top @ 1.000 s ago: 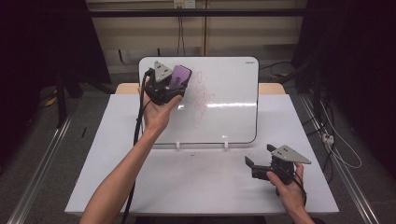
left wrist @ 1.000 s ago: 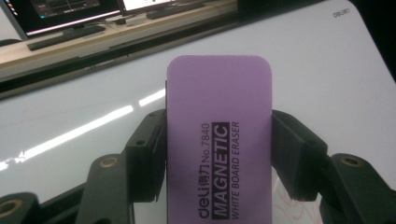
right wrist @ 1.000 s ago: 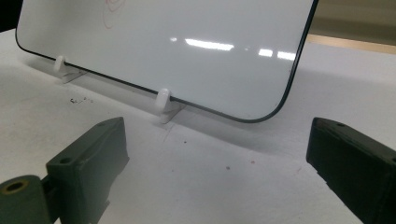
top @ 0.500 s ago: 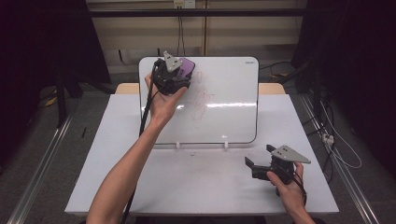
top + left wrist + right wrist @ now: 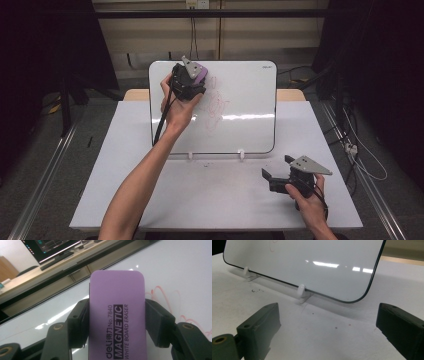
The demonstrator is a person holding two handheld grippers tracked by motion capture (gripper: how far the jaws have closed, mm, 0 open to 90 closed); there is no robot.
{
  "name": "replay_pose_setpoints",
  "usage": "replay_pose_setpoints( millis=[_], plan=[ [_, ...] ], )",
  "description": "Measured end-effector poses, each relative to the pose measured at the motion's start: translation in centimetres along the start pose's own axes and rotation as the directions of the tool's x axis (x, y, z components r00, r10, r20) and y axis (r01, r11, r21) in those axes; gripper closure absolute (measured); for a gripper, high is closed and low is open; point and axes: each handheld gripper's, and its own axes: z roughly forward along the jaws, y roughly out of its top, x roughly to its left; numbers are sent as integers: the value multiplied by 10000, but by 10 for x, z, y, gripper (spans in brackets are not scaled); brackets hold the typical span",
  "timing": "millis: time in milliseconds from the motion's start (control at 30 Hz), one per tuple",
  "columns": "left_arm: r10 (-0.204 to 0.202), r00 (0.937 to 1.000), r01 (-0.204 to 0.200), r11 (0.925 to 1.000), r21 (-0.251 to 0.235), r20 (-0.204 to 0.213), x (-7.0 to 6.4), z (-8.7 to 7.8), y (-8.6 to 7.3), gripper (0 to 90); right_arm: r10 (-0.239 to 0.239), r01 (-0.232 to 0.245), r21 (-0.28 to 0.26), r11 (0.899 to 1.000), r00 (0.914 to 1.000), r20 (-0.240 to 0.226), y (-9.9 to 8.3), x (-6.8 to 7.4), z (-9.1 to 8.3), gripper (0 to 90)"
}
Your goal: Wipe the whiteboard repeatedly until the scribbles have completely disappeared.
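Observation:
A whiteboard [image 5: 245,90] leans upright on the white table [image 5: 210,195], with red scribbles [image 5: 216,105] left of its middle. My left gripper [image 5: 196,76] is held up near the board's top left corner, shut on a purple magnetic whiteboard eraser [image 5: 117,315] [image 5: 201,73]. In the left gripper view both jaws clamp the eraser's long sides, and red marks [image 5: 162,293] show on the board beyond it. My right gripper [image 5: 276,170] rests low on the table at the front right, open and holding nothing. The board's lower edge [image 5: 312,293] lies ahead of it.
Two small white clips [image 5: 241,154] [image 5: 301,291] prop the board's bottom edge. A desk with a monitor [image 5: 50,247] shows in the left gripper view. Cables [image 5: 360,155] hang at the table's right side. Dark curtains flank the table.
My left gripper has slid the eraser along the top of the board, rightward toward the red scribbles. The right gripper has stayed where it was.

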Motion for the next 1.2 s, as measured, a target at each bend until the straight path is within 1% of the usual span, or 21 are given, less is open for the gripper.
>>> replay_pose_setpoints(
  millis=[100, 133, 267, 300, 333, 400, 433, 467, 567, 600, 633, 700, 767, 800, 867, 900, 933, 1067, 1133, 1167, 1200],
  plan=[
    [332, 9994, -332, 9994, 103, 51, -5, 0, -1, 413, 28, -28, 38, 10000, 10000, -15, 0, 0, 1, 52],
    [368, 9993, -368, 9992, 122, 37, -7, 1, -1, 413, 30, -30, 49, 10000, 10000, -4, 0, 0, 1, 52],
    [717, 9971, -722, 9972, 200, 259, -22, 0, -6, 412, -17, 17, 58, 10000, 10000, -42, 0, 1, 1, 52],
    [727, 9967, -733, 9972, 145, 347, -27, 0, -8, 413, -37, 37, 51, 10000, 10000, -48, 0, 1, 1, 52],
    [936, 9948, -945, 9953, 222, 404, -32, -1, -10, 412, -45, 45, 53, 10000, 10000, -81, 0, 1, 2, 52],
    [1214, 9916, -1224, 9923, 201, 457, -38, -3, -11, 412, -69, 70, 44, 10000, 9999, -94, 0, 2, 2, 52],
    [1246, 9911, -1256, 9919, 198, 461, -37, -2, -11, 412, -71, 71, 45, 10000, 9999, -109, 0, 1, 2, 52],
    [1134, 9920, -1146, 9932, 183, 551, -36, -1, -11, 413, -79, 80, 50, 10000, 9999, -107, 0, 1, 2, 52],
    [1181, 9917, -1187, 9929, 90, 506, -30, 1, -8, 413, -50, 50, 40, 10000, 9999, -114, 0, 1, 2, 52],
    [1163, 9924, -1164, 9932, 28, 393, -27, 1, -6, 413, -43, 44, 43, 10000, 9999, -96, 0, 1, 2, 52],
    [1066, 9939, -1064, 9943, -85, 274, -23, 1, -4, 413, -2, 3, 33, 10000, 9999, -110, 0, 1, 1, 52],
    [697, 9975, -695, 9975, -147, 118, -14, 2, 0, 413, 40, -40, 41, 10000, 9999, -94, 0, 1, 1, 52],
    [400, 9992, -402, 9988, -288, -50, -6, 4, 3, 413, 26, -25, 40, 10000, 9999, -101, 0, 0, 1, 52],
    [349, 9993, -352, 9987, -358, -93, -4, 5, 3, 413, 59, -58, 27, 10000, 9999, -130, 0, 0, 1, 52],
    [425, 9990, -431, 9983, -403, -157, -6, 5, 2, 413, 56, -56, 51, 10000, 9999, -160, 0, 1, 2, 52],
    [589, 9979, -601, 9971, -470, -269, -8, 5, 2, 413, 21, -21, 41, 10000, 9998, -176, 0, 1, 2, 52],
    [734, 9970, -744, 9963, -441, -252, -9, 4, 2, 413, 15, -14, 45, 10000, 9998, -179, 0, 1, 2, 52],
    [846, 9964, -850, 9952, -479, -114, -17, 5, -2, 413, 4, -3, 65, 10000, 9998, -187, 0, 2, 2, 51],
    [1182, 9929, -1190, 9914, -551, -163, -24, 5, -4, 413, 9, -8, 36, 10000, 9998, -182, 0, 2, 2, 52],
    [1267, 9918, -1274, 9899, -617, -150, -27, 5, -6, 413, 7, -6, 41, 10000, 9998, -180, 0, 2, 2, 52],
    [1261, 9919, -1267, 9897, -672, -138, -30, 5, -8, 413, -7, 8, 51, 10000, 9998, -177, 0, 2, 2, 52]
  ],
)
